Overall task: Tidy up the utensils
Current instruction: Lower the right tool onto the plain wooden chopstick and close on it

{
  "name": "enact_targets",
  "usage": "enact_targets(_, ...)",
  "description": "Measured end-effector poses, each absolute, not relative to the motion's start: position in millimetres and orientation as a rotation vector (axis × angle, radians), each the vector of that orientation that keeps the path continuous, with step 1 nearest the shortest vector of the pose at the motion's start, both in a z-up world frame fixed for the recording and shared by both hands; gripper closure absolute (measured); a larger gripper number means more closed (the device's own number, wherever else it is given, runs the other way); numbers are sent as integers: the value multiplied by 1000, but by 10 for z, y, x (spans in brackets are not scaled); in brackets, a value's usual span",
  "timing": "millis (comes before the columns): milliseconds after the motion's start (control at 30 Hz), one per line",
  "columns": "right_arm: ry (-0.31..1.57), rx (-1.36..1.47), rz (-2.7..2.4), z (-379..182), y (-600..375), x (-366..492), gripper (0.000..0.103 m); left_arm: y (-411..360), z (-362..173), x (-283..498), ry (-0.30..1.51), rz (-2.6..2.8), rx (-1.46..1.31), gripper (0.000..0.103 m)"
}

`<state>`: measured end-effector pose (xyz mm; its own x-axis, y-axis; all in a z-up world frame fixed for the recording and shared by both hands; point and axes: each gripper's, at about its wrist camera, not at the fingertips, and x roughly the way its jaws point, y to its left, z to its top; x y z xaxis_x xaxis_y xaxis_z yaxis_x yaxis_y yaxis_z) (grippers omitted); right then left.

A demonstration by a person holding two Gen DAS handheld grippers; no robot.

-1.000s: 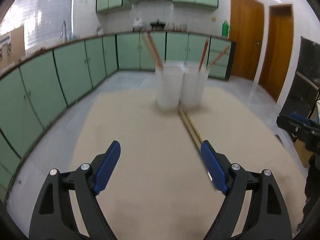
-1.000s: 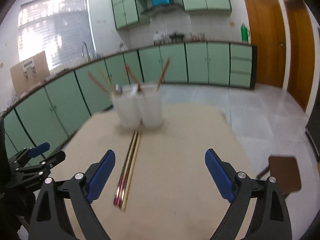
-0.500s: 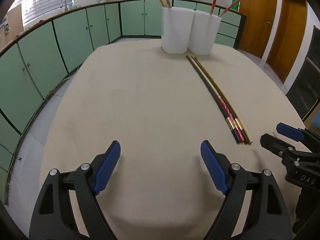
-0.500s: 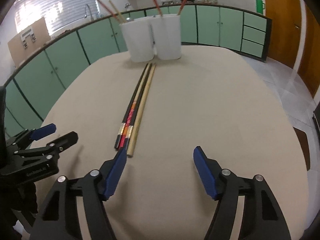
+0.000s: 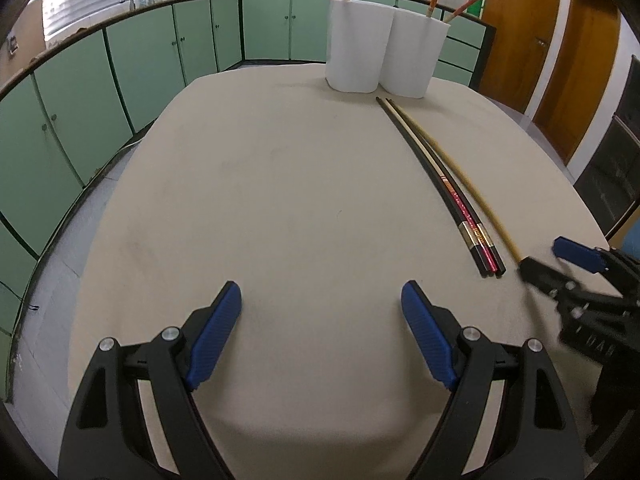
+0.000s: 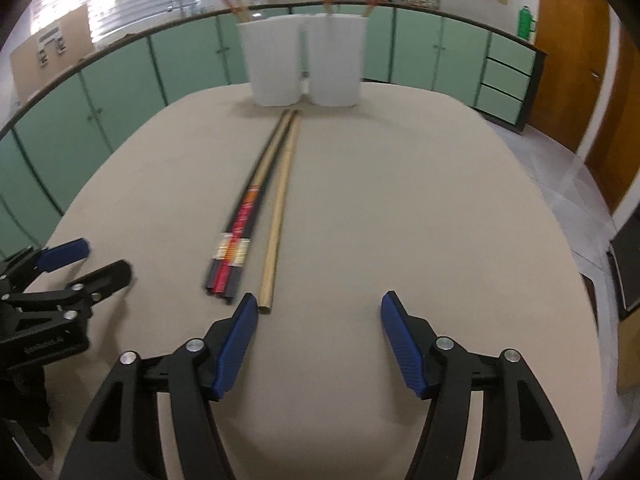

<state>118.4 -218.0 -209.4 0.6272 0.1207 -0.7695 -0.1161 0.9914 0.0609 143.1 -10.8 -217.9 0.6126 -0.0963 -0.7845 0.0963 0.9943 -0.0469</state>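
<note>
White raised lettering on the body of the right tongs [image 5: 554, 266], too blurred to read, lettering on the left tongs [image 6: 86, 262] also unreadable

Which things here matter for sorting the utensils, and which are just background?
Job:
- dark lacquered chopsticks with red bands
- plain tan wooden chopstick
- two white plastic holder cups
- right claw

Background:
- green kitchen cabinets
- brown wooden doors
- green bottle

I see left gripper [image 5: 321, 306] angled down, jaws wide and empty, right gripper [image 6: 319, 316] angled down beside it, jaws just closing partway, nothing between.
</note>
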Motion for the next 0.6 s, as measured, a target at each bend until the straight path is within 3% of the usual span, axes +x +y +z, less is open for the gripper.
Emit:
enact_targets(100,879,59,154,-2079,-2278,1162,42,-126,-2183,1441,907,-109,5,23)
enact_targets(367,876,17,198,-2107,-2088,1200,59,-166,-2190,1456,905,-106,20,23)
enact_targets(533,877,6,217,-2106,-2031,1225,89,-218,-2193,1476,911,-115,16,23)
enact_targets(600,877,10,218,-2109,-2042,1220,96,-255,-2190,1480,910,-125,20,23)
